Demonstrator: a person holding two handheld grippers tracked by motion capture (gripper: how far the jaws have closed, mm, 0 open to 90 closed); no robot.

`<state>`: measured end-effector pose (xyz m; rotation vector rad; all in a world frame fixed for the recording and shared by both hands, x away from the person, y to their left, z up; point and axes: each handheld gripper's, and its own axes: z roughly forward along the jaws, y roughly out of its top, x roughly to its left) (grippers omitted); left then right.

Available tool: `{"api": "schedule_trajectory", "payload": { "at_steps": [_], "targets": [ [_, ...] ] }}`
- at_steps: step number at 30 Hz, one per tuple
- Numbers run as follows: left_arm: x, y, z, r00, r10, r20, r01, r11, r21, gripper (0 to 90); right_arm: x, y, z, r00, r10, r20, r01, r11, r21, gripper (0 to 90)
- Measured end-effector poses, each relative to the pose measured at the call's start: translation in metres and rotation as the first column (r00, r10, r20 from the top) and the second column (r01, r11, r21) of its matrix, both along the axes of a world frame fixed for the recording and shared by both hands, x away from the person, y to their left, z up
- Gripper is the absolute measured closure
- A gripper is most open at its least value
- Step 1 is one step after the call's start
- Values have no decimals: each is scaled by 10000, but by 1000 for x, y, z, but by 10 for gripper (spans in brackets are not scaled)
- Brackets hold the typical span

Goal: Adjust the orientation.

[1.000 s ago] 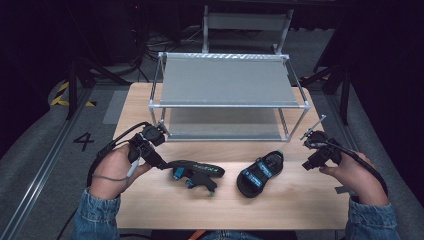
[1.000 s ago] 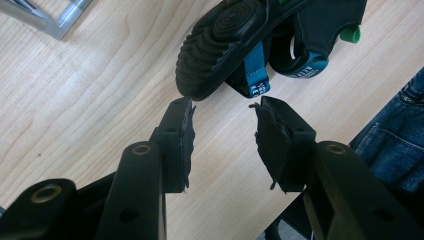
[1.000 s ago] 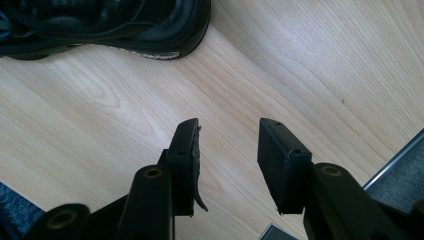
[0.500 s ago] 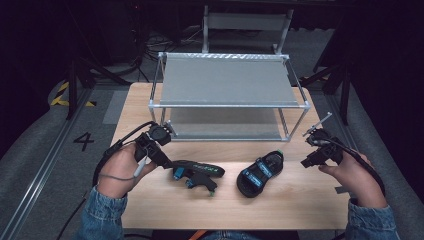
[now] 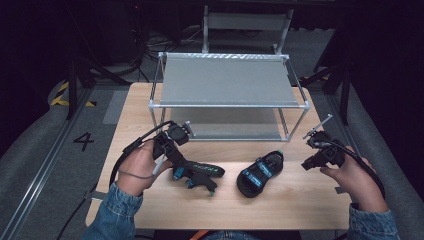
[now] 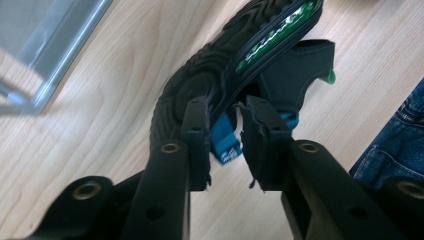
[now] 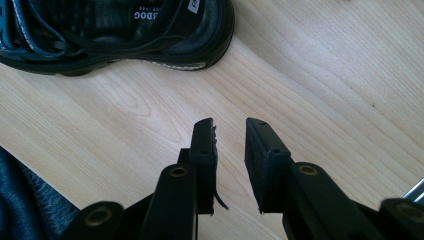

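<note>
High view: left hand (image 5: 137,170) is coming in from the near edge, denim sleeve (image 5: 112,215) at the wrist, knuckles up, angling the left gripper (image 5: 176,159) down toward the sandal lying on its side (image 5: 197,172). Left gripper view: jaws are standing apart with a narrow gap, and the sandal's blue strap (image 6: 225,142) is sitting in that gap; the treaded sole (image 6: 200,85) is running forward off the left jaw tip, the green-lined footbed edge ahead of the right one. Contact between pads and strap is not clear, so no grip can be confirmed.

Right hand (image 5: 352,177) is resting low at the table's right side, holding the right gripper (image 5: 320,152) pointed toward the upright sandal (image 5: 260,172), which is lying just left of it. Right gripper view: jaws are parted over the bare wooden table (image 7: 325,75), with that sandal (image 7: 120,30) well ahead and to the left.

Beyond both grippers a two-tier metal rack (image 5: 227,92) is standing on the table.
</note>
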<state>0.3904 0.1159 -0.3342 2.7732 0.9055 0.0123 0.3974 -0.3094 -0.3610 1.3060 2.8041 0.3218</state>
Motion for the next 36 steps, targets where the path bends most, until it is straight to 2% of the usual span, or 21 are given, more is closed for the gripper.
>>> {"api": "schedule_trajectory", "payload": {
  "at_steps": [8, 14, 19, 23, 26, 31, 36],
  "targets": [
    [6, -15, -6, 9988, -485, -64, 484, 9987, -170, 796, -4, -2, -3, 9999, -36, -127, 36, 10000, 35, 749],
    [12, -28, -16, 9948, -924, -417, 917, 9956, -189, 797, -8, -7, -7, 9992, -308, -249, 311, 9995, 103, 741],
    [17, -34, -24, 9928, -1023, -627, 1016, 9947, -153, 799, -10, -5, -11, 9989, -273, -378, 277, 9996, 97, 736],
    [22, -36, -31, 9922, -962, -795, 970, 9953, 59, 794, -13, -5, -13, 9987, -286, -416, 292, 9995, 149, 735],
    [24, -37, -33, 9917, -924, -899, 932, 9956, 48, 789, -14, -4, -16, 9980, -267, -567, 276, 9995, 160, 735],
    [24, -39, -33, 9931, -901, -752, 918, 9956, 193, 814, -15, -3, -17, 9978, -274, -610, 283, 9995, 139, 732],
    [26, -43, -32, 9959, -843, -338, 855, 9957, 351, 842, -17, -4, -15, 9981, -333, -514, 341, 9993, 154, 732]
  ]
}}
